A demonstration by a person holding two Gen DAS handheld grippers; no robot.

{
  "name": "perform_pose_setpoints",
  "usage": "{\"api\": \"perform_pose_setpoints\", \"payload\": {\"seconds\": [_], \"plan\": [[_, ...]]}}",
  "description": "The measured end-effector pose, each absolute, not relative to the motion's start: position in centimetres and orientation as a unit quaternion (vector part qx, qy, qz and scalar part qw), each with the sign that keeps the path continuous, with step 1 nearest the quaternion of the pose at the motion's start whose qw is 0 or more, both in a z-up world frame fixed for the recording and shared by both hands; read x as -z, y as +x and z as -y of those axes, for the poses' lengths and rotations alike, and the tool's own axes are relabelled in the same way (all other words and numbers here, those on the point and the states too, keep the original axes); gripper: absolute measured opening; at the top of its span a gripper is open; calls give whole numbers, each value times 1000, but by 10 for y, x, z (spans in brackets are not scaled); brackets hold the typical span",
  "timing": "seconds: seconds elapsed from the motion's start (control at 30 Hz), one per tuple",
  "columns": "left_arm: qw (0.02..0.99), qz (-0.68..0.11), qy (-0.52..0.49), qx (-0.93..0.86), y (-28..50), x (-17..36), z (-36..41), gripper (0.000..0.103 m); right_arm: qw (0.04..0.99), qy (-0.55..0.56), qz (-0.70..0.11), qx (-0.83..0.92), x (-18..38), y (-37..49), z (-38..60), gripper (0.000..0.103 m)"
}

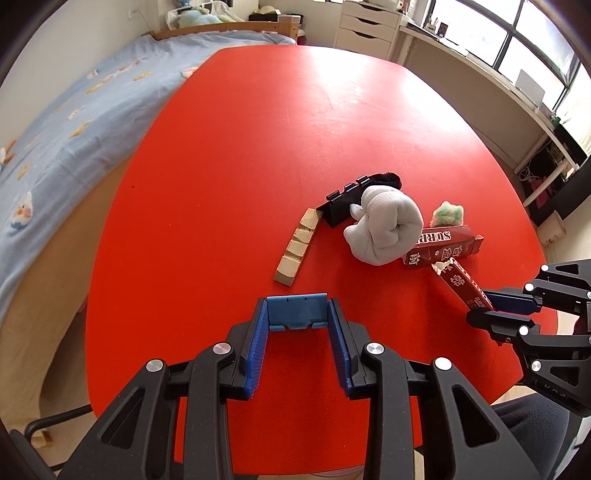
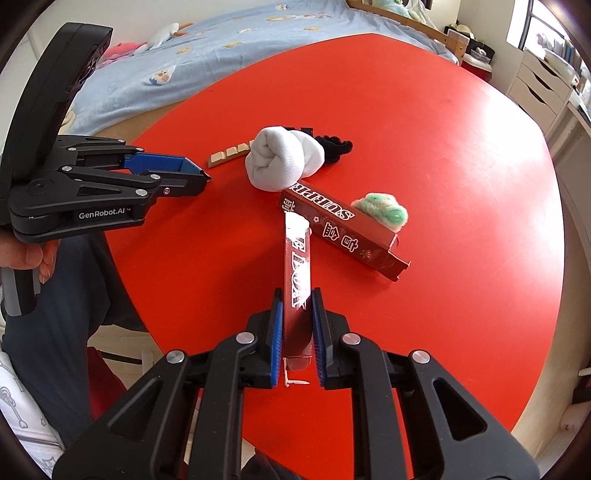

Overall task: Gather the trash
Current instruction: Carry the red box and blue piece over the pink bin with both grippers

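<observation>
My right gripper (image 2: 297,295) is shut on a torn red carton strip (image 2: 296,273) and holds it over the red table (image 2: 424,129); the strip also shows in the left wrist view (image 1: 463,282). A red "SURPRISE" box (image 2: 343,229) lies just beyond it, with a green fluffy ball (image 2: 382,210) beside it. My left gripper (image 1: 297,314) is shut on a small blue plastic piece (image 1: 297,310) near the table's front edge; it shows in the right wrist view (image 2: 199,173) at the left.
A rolled white sock (image 1: 384,229), a black clip holder (image 1: 343,201), a black fuzzy item (image 1: 386,179) and a strip of beige keycaps (image 1: 295,247) lie mid-table. A bed (image 1: 74,122) is left, drawers (image 1: 365,26) behind.
</observation>
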State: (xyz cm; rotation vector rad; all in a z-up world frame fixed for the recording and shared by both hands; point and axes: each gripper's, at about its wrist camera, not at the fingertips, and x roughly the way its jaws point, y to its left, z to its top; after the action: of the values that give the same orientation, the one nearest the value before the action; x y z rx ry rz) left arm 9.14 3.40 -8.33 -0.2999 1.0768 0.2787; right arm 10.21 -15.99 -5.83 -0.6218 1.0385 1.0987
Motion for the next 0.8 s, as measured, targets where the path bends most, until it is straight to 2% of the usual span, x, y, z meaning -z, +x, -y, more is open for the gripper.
{"api": "perform_pose_setpoints", "payload": {"seconds": [0.8], "plan": [[876,-475,-74,-33,59,36,-14,32,753,-192,-439,-451,-2,76,191,14]]}}
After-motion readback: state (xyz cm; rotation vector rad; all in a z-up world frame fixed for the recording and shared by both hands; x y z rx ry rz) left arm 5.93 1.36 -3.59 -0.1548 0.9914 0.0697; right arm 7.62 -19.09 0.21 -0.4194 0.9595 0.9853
